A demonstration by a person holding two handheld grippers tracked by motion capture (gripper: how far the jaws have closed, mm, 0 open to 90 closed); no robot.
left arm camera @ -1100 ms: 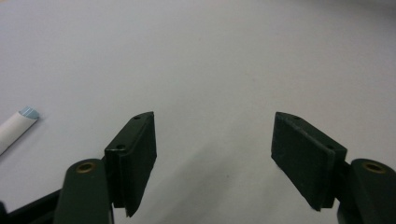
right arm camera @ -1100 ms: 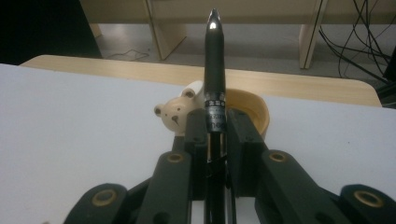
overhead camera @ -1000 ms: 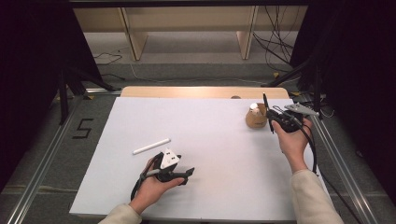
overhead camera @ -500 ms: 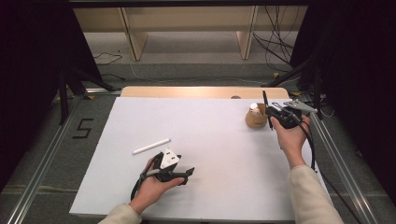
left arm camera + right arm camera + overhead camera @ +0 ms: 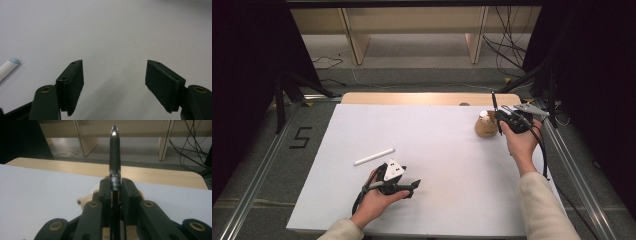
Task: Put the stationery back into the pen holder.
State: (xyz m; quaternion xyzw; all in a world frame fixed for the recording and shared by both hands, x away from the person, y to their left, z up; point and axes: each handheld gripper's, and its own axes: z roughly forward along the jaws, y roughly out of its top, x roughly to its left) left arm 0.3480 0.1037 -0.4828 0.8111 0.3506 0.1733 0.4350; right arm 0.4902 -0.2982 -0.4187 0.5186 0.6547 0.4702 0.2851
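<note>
My right gripper (image 5: 498,119) (image 5: 115,187) is shut on a black pen (image 5: 115,152), which stands upright between its pads; the pen (image 5: 494,107) rises just right of a small brown, cone-shaped wooden holder (image 5: 485,126) at the table's right. The holder (image 5: 86,200) peeks out behind the right jaws. My left gripper (image 5: 414,186) (image 5: 113,85) rests low near the front of the white table sheet (image 5: 437,150), jaws open with nothing between them. A white tube-like pen cap (image 5: 373,156) lies left of it, and its pale blue end (image 5: 8,65) shows at the left edge of the left gripper view.
A strip of wooden tabletop (image 5: 427,98) runs along the far edge of the sheet. Beyond it are wooden shelf legs (image 5: 354,37) and loose cables (image 5: 512,35) on the floor. A "5" mark (image 5: 301,137) sits on the floor at left.
The right hand has shifted slightly away from me with the pen, bringing it closer beside the wooden holder. The left hand has stayed put.
</note>
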